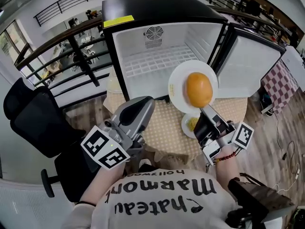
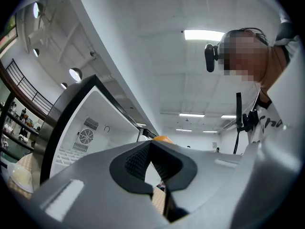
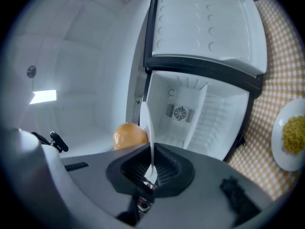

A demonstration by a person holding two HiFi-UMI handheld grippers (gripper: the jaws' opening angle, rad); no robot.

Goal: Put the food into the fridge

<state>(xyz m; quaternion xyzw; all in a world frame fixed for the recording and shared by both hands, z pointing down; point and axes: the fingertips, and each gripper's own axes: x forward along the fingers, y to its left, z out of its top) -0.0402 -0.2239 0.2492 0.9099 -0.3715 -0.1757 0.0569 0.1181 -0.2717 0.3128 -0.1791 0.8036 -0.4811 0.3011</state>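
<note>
My right gripper (image 1: 202, 109) is shut on the near rim of a white plate (image 1: 178, 87). The plate carries a round orange food (image 1: 198, 89) and is held up in front of the open fridge (image 1: 157, 56). In the right gripper view the plate (image 3: 149, 137) stands edge-on between the jaws, with the orange food (image 3: 128, 135) to its left and the white fridge interior (image 3: 190, 113) behind. My left gripper (image 1: 143, 104) is shut and holds nothing, low at the fridge's front left. In the left gripper view its jaws (image 2: 151, 144) meet at the tips.
The fridge door (image 1: 248, 66) hangs open to the right. A second white plate of yellow food (image 1: 190, 124) lies on the checked tablecloth (image 1: 167, 128) in front of the fridge. A black office chair (image 1: 33, 118) stands at the left, with a railing behind it.
</note>
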